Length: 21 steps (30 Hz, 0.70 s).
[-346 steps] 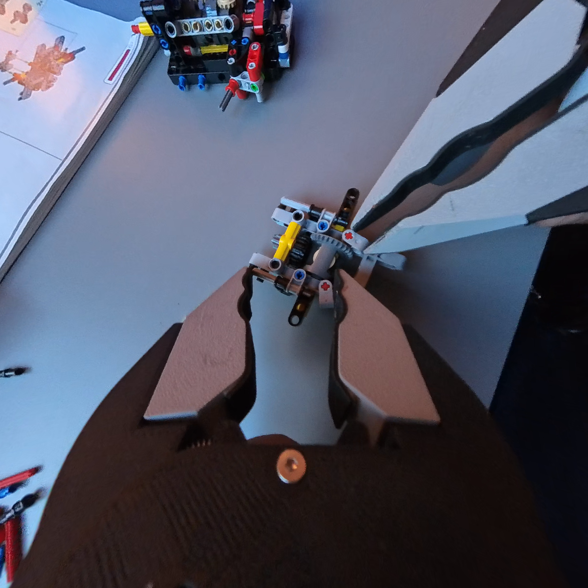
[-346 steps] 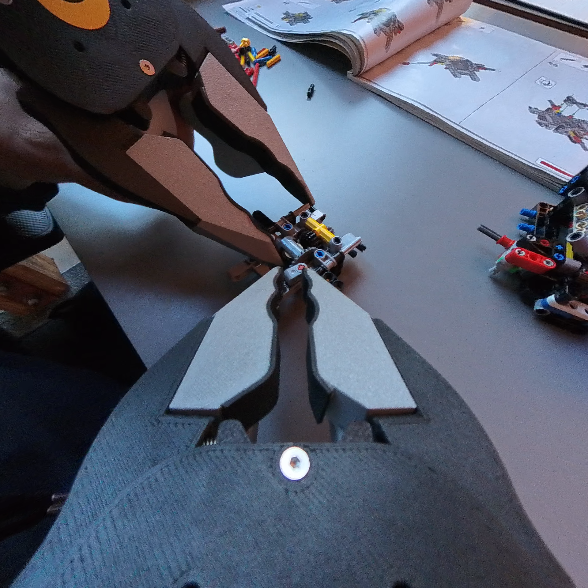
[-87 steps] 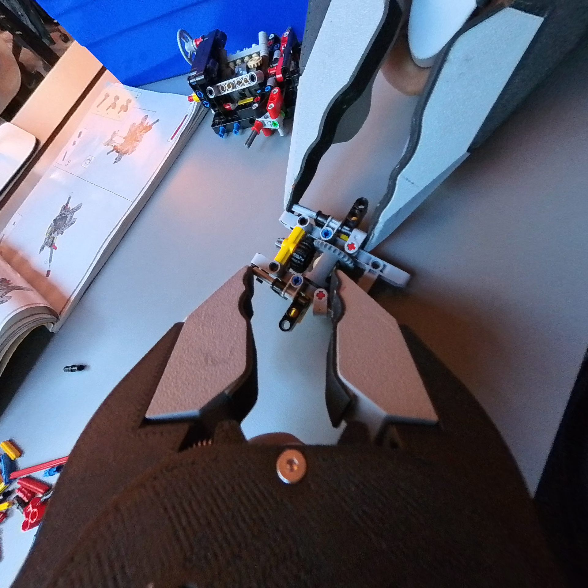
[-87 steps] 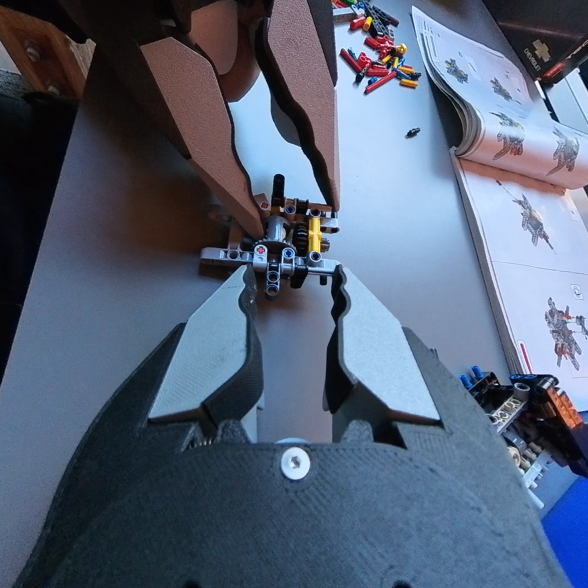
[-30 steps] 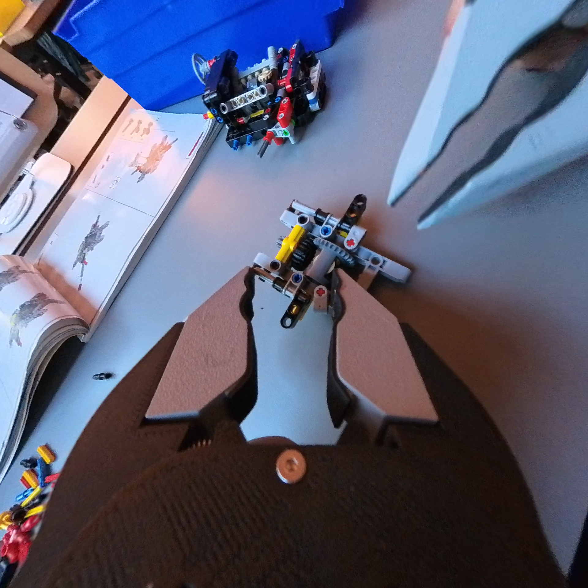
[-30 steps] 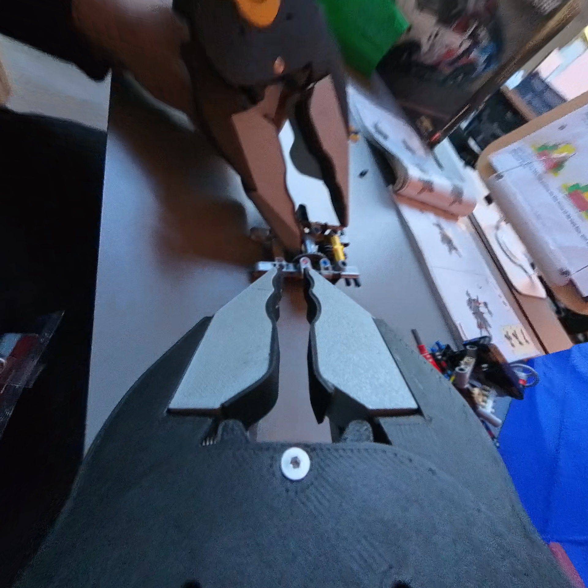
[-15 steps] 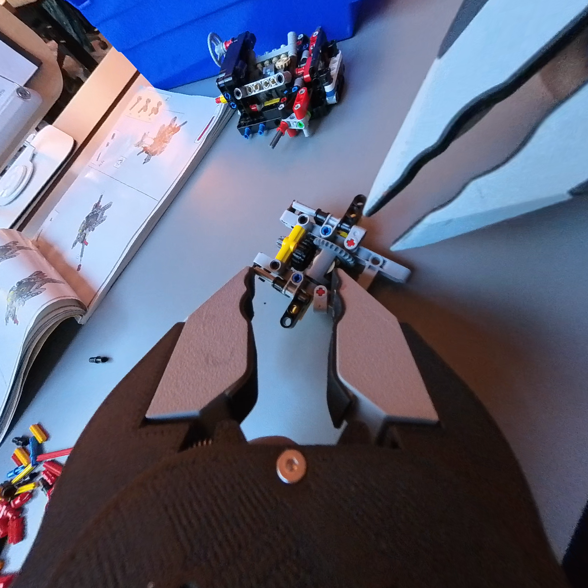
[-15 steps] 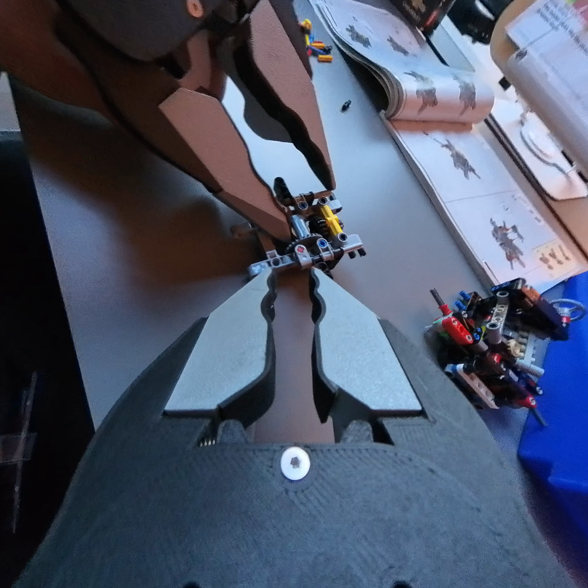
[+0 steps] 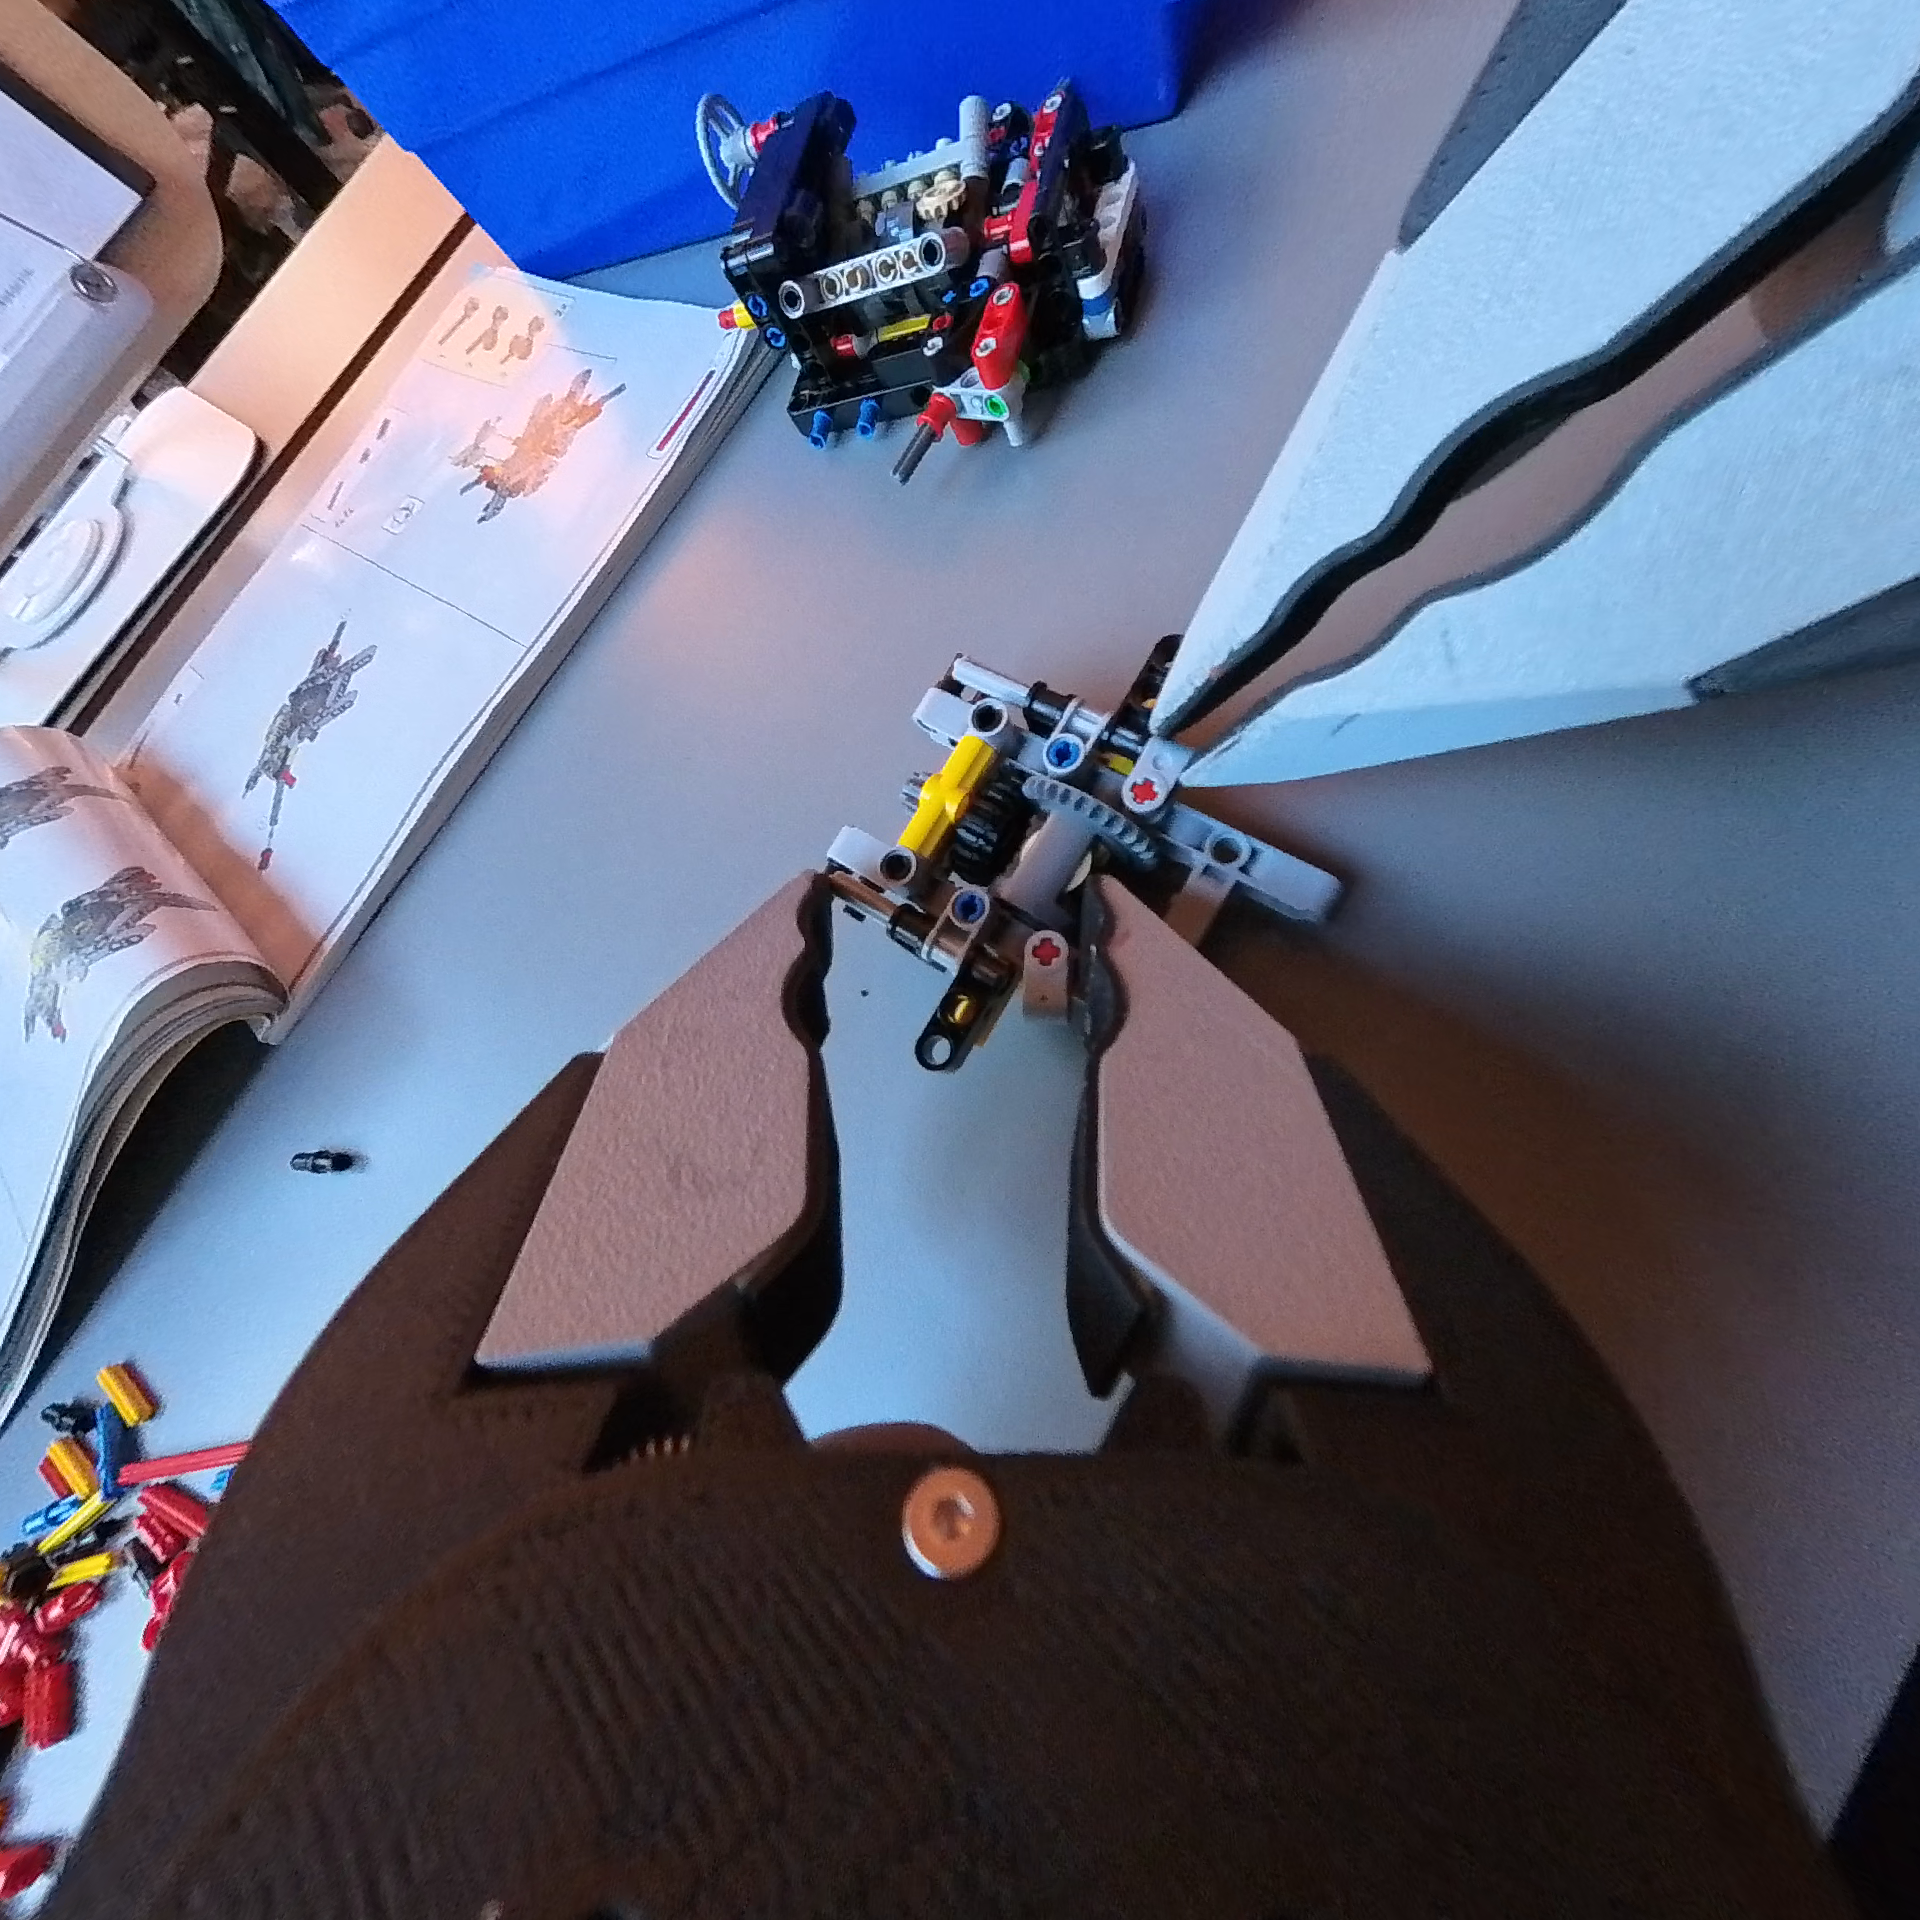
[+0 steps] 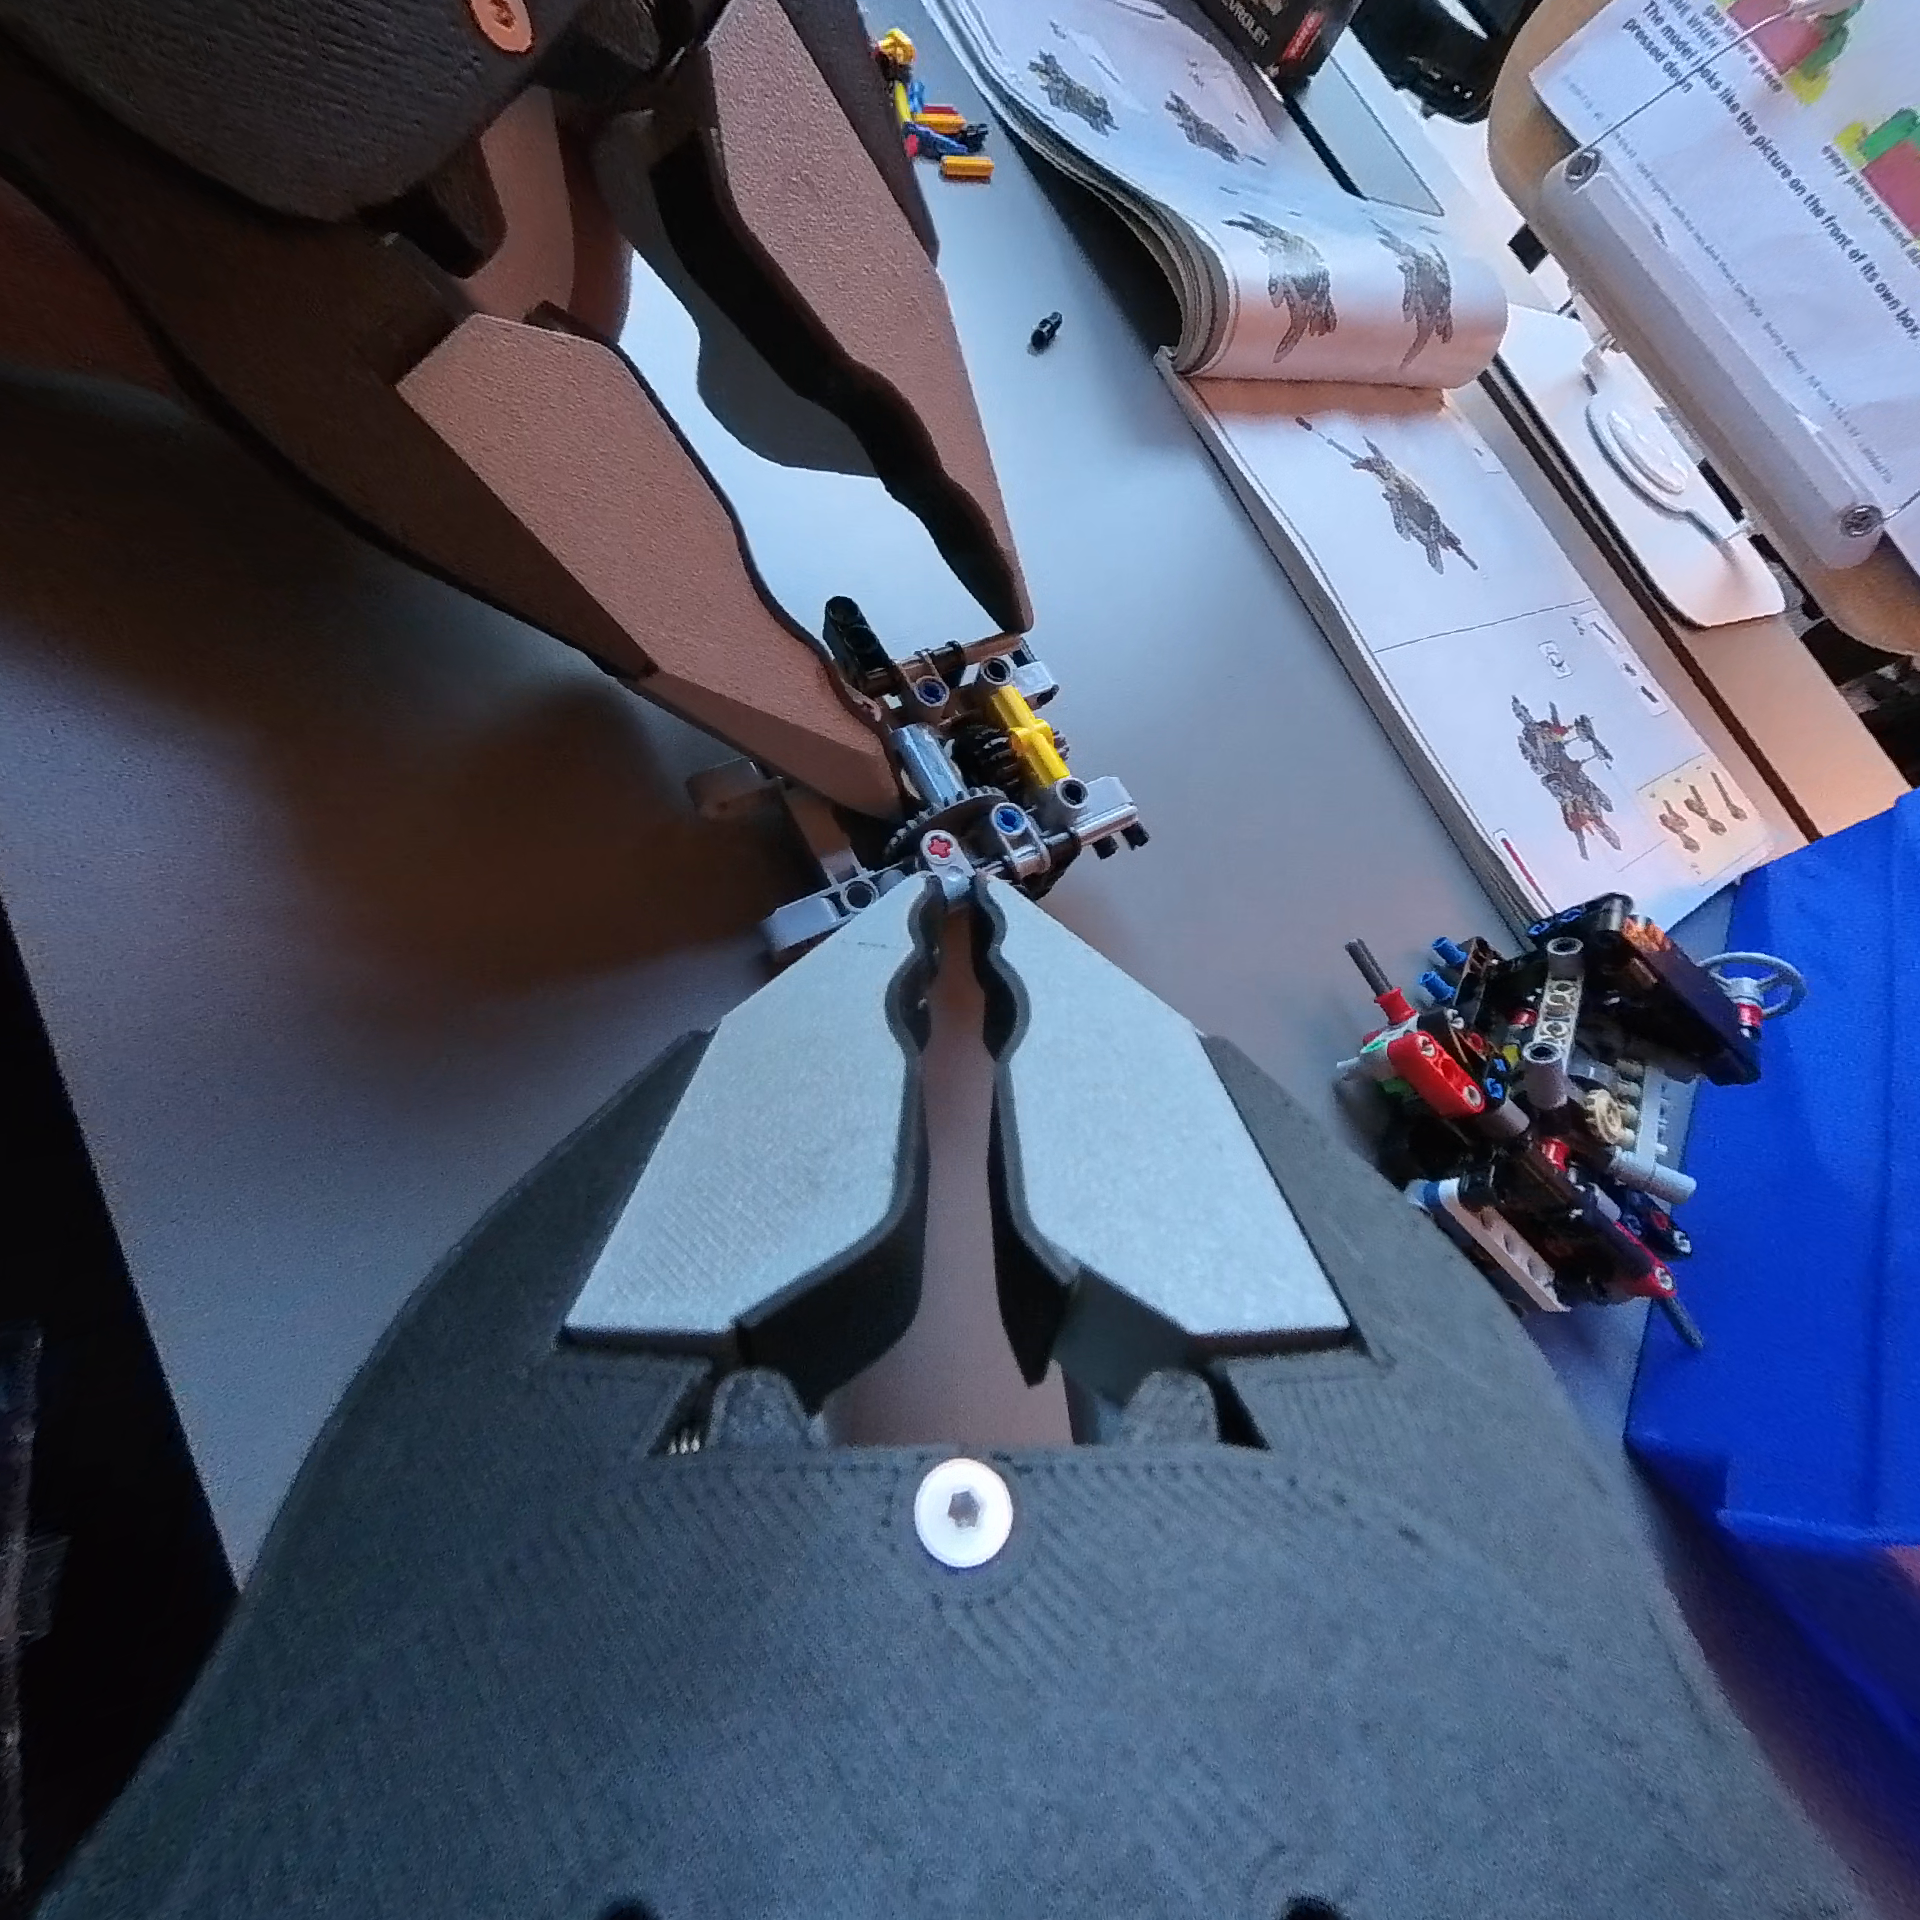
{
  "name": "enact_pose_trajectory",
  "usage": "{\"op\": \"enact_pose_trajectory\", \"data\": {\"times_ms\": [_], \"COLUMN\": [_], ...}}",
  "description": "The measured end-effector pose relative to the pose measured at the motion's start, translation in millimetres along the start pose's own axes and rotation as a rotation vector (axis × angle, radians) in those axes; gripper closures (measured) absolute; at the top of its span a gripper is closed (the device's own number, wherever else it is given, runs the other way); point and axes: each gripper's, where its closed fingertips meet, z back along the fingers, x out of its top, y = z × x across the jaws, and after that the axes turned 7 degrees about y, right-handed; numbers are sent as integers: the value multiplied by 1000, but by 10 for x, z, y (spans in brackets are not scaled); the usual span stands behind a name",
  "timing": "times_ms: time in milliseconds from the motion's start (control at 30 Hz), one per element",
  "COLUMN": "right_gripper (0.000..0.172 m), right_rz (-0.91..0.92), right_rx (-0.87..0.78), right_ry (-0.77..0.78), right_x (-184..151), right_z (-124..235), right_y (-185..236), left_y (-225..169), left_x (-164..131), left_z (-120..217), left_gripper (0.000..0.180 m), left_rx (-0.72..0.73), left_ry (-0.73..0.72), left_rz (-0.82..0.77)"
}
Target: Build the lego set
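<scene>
A hobby or classroom workspace: a grey surface carries an open instruction booklet of building steps, a half-built toy model, loose bright pieces, and a blue bin beyond.

gear assembly | grey beams, yellow connector, black gears | flat on table | between both jaws

Print shows on a propped sheet and a dark box.
</scene>
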Motion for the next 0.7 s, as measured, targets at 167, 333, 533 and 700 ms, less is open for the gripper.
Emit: {"op": "enact_pose_trajectory", "data": {"times_ms": [167,333,533,700], "right_gripper": [170,170,163,117], "right_rz": [12,6,70,62], "right_rx": [-6,-2,23,163], "right_ry": [3,1,-120,-167], "right_x": [-10,-9,93,34], "right_z": [-3,-11,137,132], "right_y": [-2,-16,-10,-233], "left_y": [1,9,6,4], "left_x": [-2,1,3,7], "left_z": [-3,-11,-10,-7], "left_gripper": [135,135,135,134], "left_rx": [-5,-7,-5,1], "left_ry": [1,5,2,-3], "left_rz": [6,18,12,-4]}}
